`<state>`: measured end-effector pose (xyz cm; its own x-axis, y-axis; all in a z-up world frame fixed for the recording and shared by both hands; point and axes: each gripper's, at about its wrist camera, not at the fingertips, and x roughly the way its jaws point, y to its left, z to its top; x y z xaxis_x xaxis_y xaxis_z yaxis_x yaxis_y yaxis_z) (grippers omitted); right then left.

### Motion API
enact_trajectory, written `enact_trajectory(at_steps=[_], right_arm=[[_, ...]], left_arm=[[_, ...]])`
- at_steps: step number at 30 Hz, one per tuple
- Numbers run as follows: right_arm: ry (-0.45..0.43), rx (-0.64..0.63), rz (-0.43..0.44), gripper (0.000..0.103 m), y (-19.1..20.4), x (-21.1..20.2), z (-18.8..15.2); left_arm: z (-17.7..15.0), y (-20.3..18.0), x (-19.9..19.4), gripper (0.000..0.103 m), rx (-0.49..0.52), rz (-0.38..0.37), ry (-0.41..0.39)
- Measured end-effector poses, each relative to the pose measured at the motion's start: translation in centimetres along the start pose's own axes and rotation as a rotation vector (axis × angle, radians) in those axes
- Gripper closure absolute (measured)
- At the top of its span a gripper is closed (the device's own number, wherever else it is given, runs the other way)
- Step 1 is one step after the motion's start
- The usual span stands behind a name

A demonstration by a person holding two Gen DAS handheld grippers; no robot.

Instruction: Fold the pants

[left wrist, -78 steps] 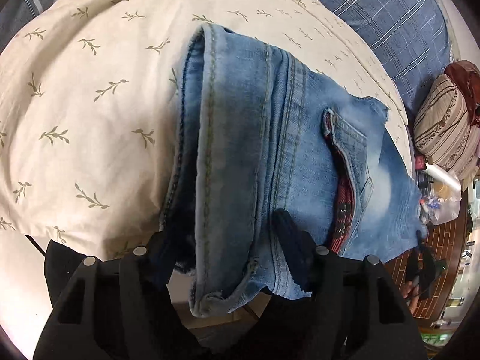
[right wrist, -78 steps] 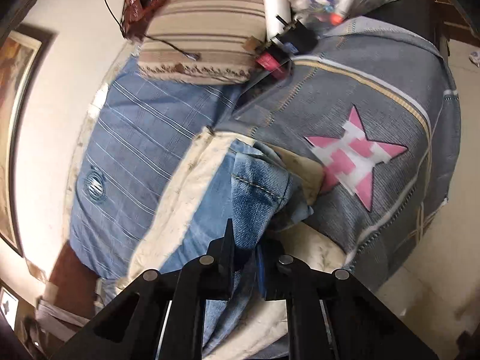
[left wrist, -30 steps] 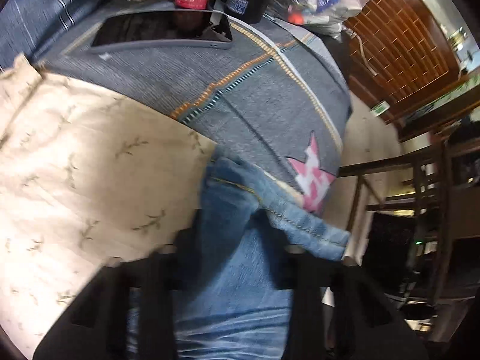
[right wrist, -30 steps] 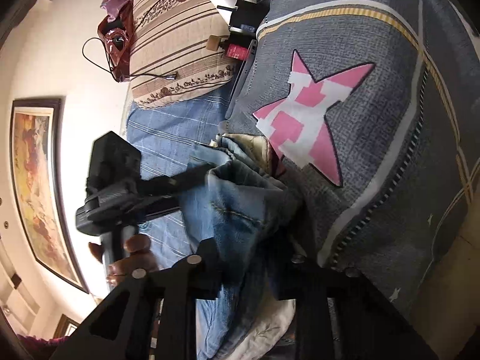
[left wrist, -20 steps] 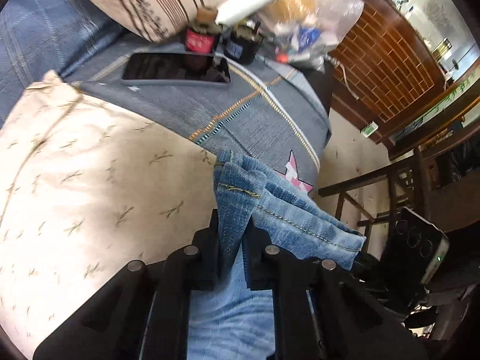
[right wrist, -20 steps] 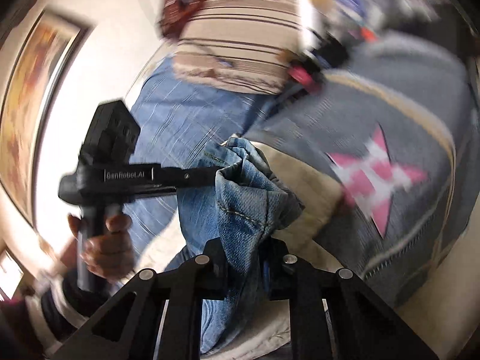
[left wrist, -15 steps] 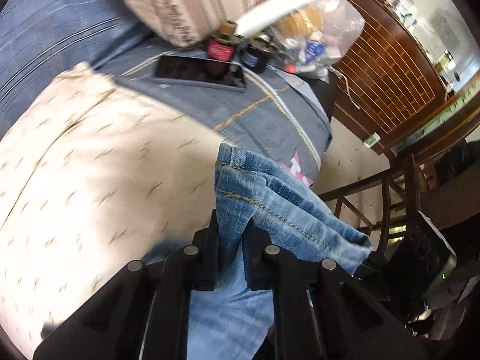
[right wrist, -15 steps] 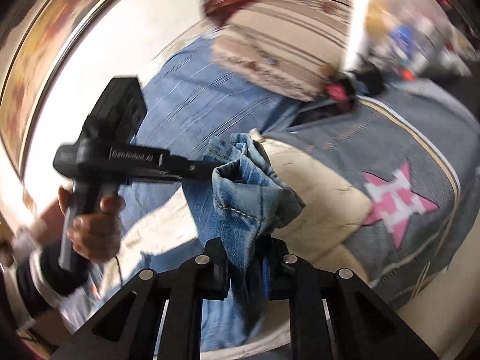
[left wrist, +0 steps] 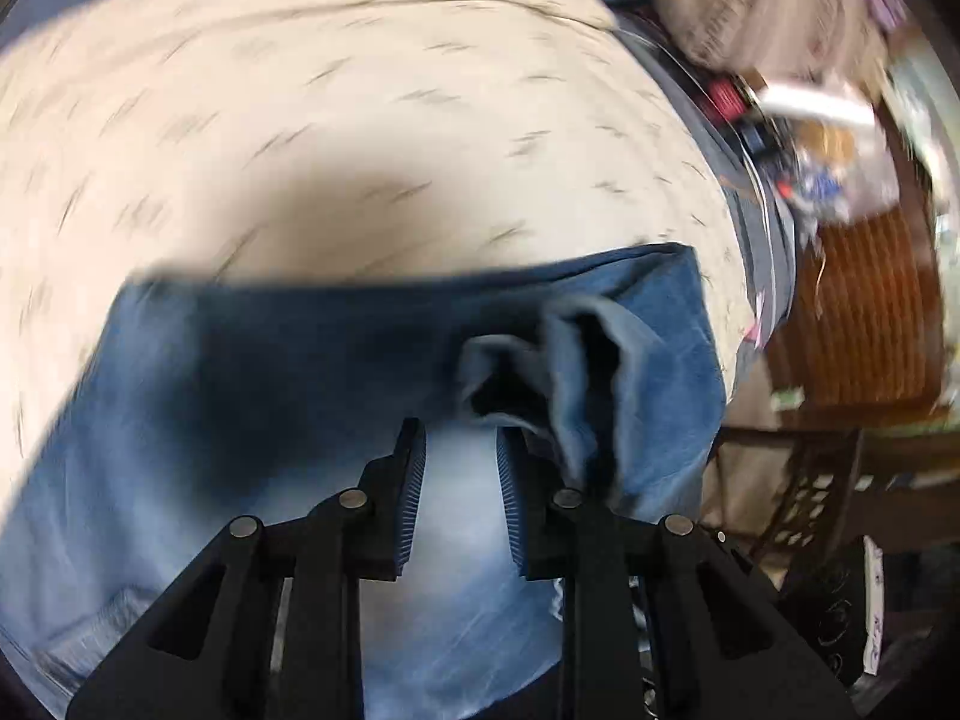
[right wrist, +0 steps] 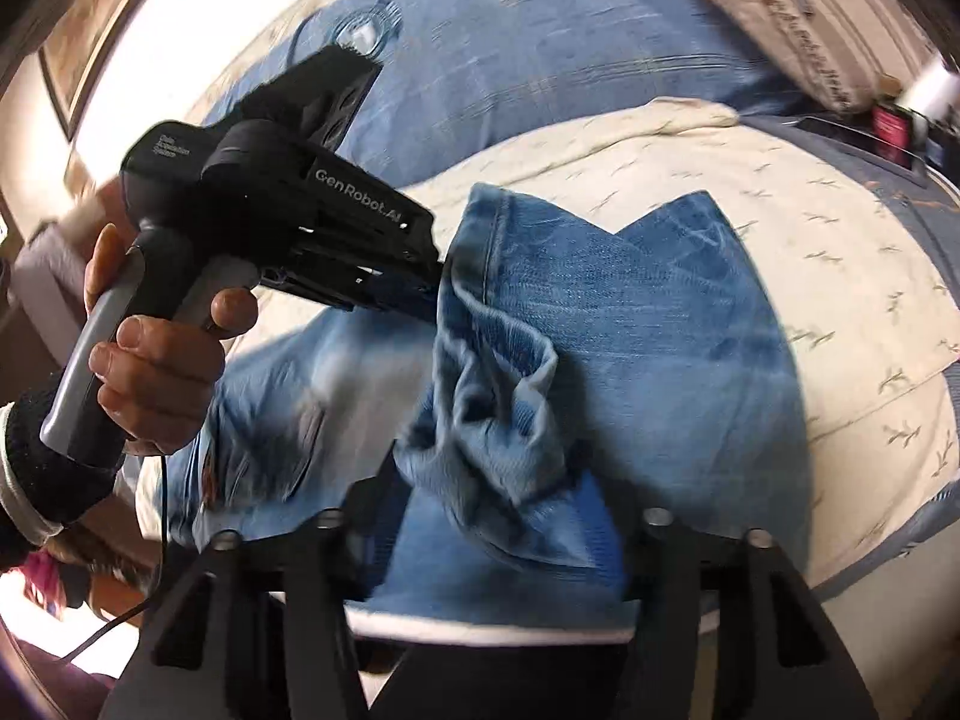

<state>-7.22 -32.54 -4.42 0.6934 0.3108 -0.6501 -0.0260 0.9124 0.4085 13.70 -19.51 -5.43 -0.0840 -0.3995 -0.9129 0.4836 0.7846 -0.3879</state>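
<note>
Denim pants [right wrist: 630, 324] lie folded; both grippers' jaws have just opened, released

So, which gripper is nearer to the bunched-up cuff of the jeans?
Right. The bunched cuff lies between the right gripper's jaws, which have just been opening. The left gripper, its jaws also just opening and pinching nothing, sits beside the cuff, at the jeans' hem.

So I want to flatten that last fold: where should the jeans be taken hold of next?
Judging from the right wrist view, grip the bunched, raised hem of the jeans, coming from the near edge with the right gripper. That hem stands up in loose folds, so open jaws can close across it; the rest lies flat on the cream sheet.
</note>
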Motion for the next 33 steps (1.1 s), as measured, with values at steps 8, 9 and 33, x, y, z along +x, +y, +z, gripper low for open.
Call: enact_trajectory(at_steps=[8, 9, 33], right_arm=[[-0.163, 0.261, 0.098, 0.031, -5.6, -7.1, 0.4], [-0.180, 0.341, 0.096, 0.031, -7.5, -7.4, 0.4], [-0.051, 0.275, -0.002, 0.080, -12.7, 2.9, 9.3]], left_arm=[[-3.5, 3.7, -2.3, 0.053, -0.206, -0.261, -0.076], [-3.7, 3.4, -2.4, 0.049, -0.213, -0.292, -0.083], [-3.4, 4.0, -0.9, 0.096, -0.284, -0.038, -0.145]])
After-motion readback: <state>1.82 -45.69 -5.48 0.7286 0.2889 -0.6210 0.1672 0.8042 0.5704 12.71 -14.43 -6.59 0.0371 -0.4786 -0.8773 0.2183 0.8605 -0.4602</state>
